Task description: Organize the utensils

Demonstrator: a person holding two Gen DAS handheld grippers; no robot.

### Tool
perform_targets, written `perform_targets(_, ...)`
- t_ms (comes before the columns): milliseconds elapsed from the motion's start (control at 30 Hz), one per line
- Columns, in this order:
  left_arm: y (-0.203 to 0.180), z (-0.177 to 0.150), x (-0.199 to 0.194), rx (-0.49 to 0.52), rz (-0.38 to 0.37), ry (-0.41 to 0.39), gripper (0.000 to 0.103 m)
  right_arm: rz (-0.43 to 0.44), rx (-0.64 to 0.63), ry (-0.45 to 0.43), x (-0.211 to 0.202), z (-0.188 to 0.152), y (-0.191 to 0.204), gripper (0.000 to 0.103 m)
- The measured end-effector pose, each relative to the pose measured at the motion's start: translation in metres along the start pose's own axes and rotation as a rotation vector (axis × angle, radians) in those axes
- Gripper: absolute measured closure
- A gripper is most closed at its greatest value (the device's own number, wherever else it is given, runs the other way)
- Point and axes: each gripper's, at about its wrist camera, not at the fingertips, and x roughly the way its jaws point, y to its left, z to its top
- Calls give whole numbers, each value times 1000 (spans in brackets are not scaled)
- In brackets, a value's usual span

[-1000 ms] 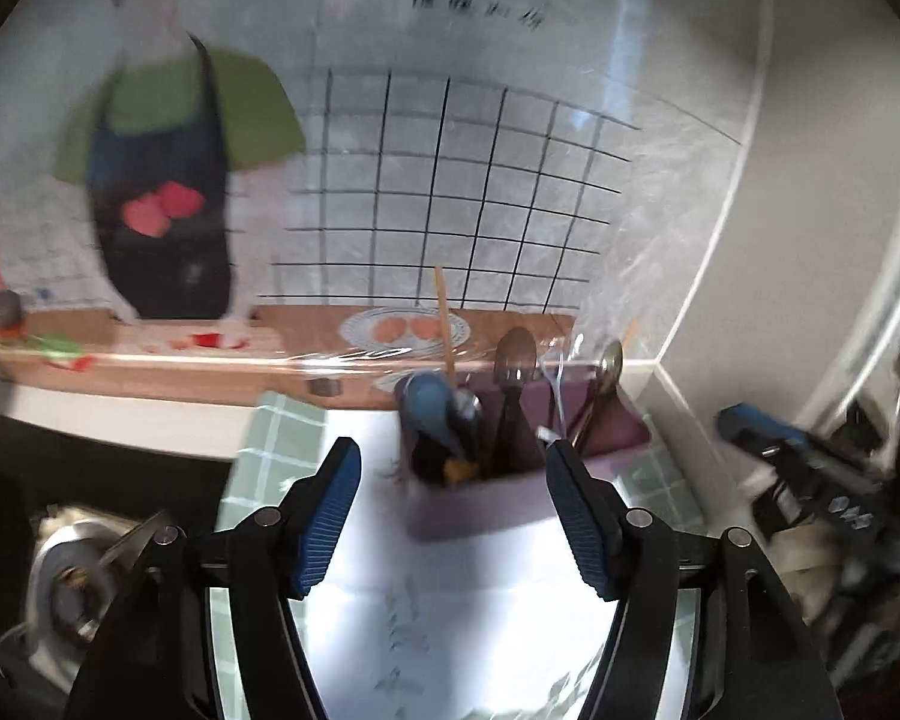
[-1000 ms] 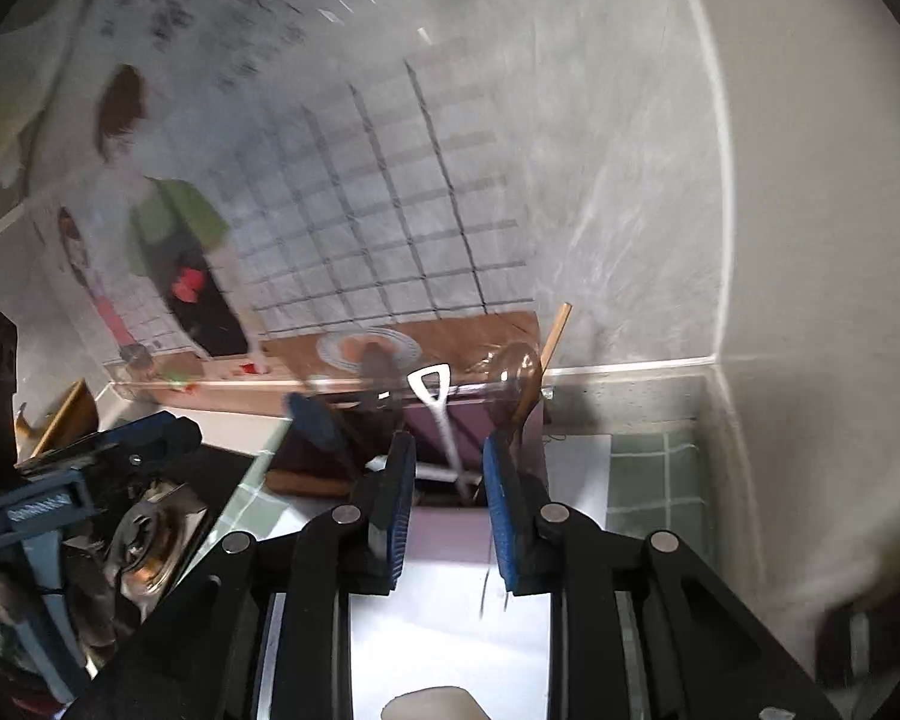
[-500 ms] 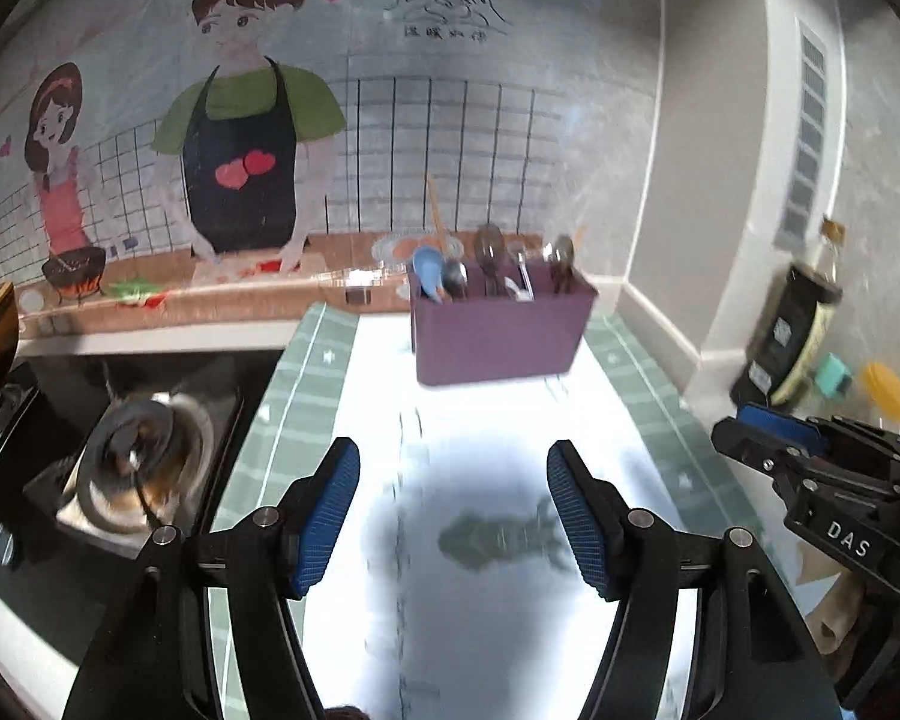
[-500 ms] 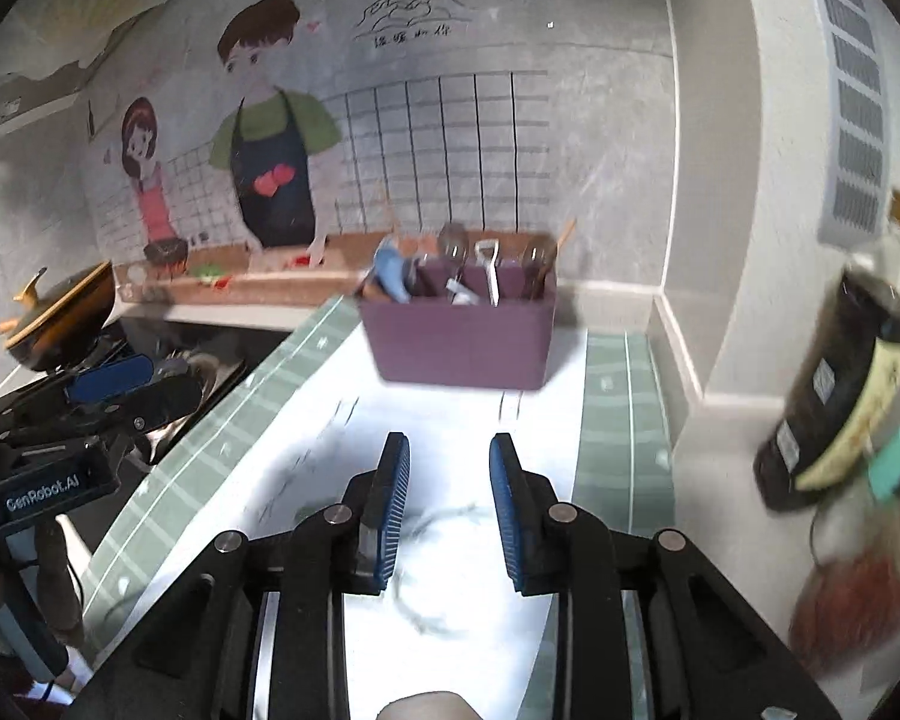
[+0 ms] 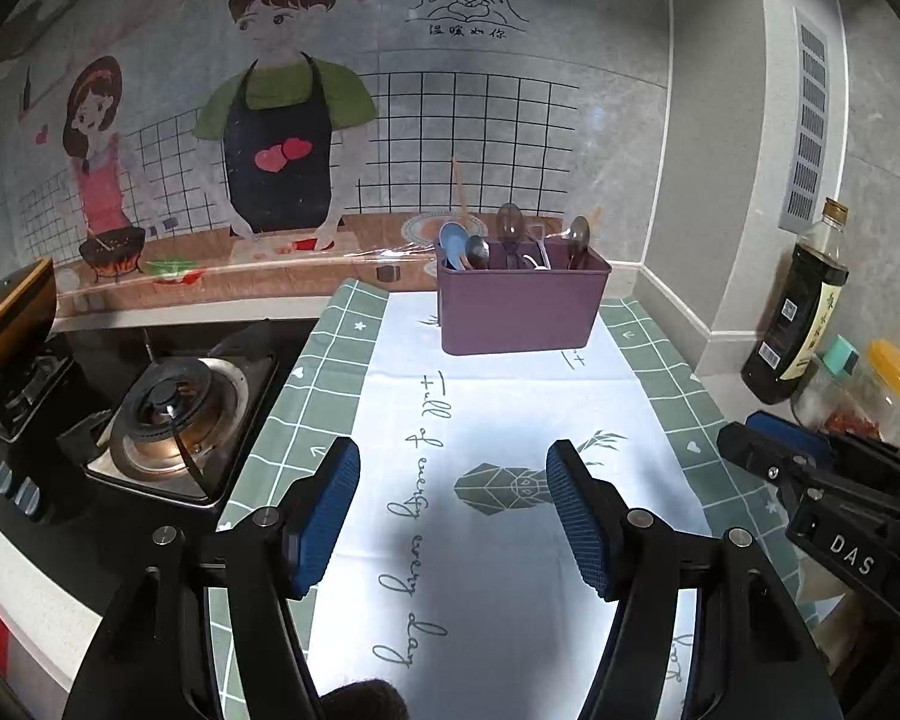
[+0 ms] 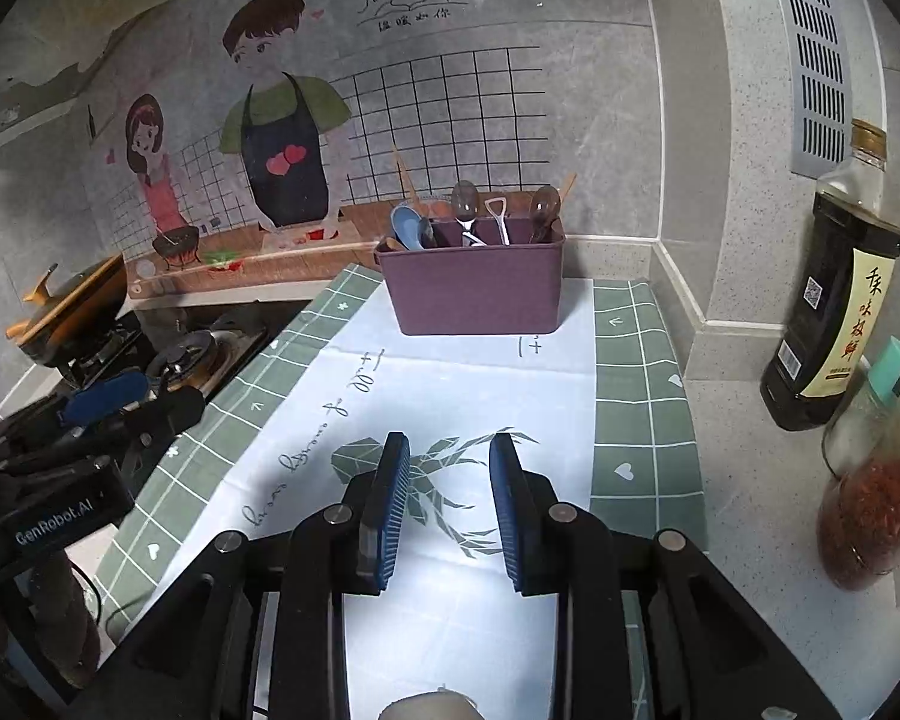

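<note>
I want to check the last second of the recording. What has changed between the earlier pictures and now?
Both tools pulled back from the purple utensil box, which now stands far off on the cloth. The left tool is wide open and empty; the right tool, narrower, is empty too. The utensils stayed in the box.

Utensils (image 5: 513, 240) in caddy (image 5: 519, 312) on mat (image 5: 510, 396)

Black tongs (image 5: 453, 516) with ribbed blue pads (image 6: 390, 510), silver screws, white "DAS" lettering.
</note>
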Motion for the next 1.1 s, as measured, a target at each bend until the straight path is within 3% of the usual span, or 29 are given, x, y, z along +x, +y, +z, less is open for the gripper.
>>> perform_targets(1100,-7,-4,-7,12,-4,15,38,5,-3,-10,-7,0,1,76)
